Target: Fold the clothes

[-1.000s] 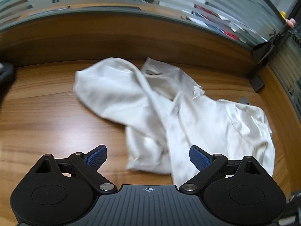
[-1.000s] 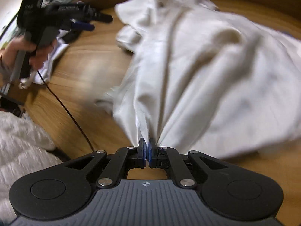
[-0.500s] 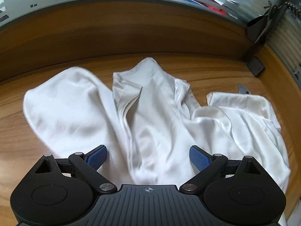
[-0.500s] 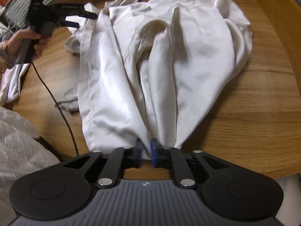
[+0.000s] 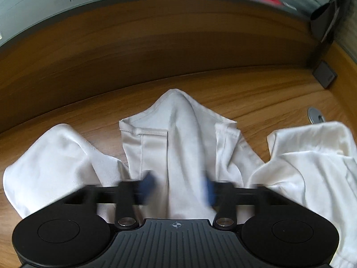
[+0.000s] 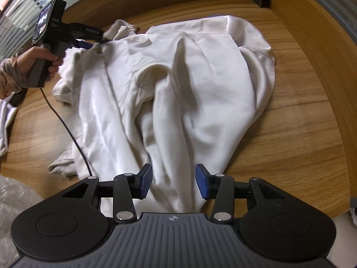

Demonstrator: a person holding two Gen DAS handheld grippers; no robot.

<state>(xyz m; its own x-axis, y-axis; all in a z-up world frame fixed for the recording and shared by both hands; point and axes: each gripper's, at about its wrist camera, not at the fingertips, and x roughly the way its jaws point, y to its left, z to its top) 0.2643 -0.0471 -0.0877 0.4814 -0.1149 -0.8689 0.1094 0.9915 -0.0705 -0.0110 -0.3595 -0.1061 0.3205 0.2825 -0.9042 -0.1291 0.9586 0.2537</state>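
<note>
Lying crumpled on a brown wooden table (image 6: 290,134) is a white satin garment (image 6: 189,89). The right gripper (image 6: 174,183) stands wide apart astride a fabric ridge. The left gripper (image 5: 178,187), blurred, gapes around another fold, gripping nothing.

Little can be read here. In the right wrist view, the black body of the left claw (image 6: 93,44) — the one gripped in the person's hand (image 6: 39,61) — carries the pale letters "DAS" on its side, just under the small lit screen. A line of finer print sits below those letters, and another strip of lettering runs along the claw's forward arm, but both are too small to make out. Each camera housing bears a small crosshair mark at its front edge — a sign, not text.
</note>
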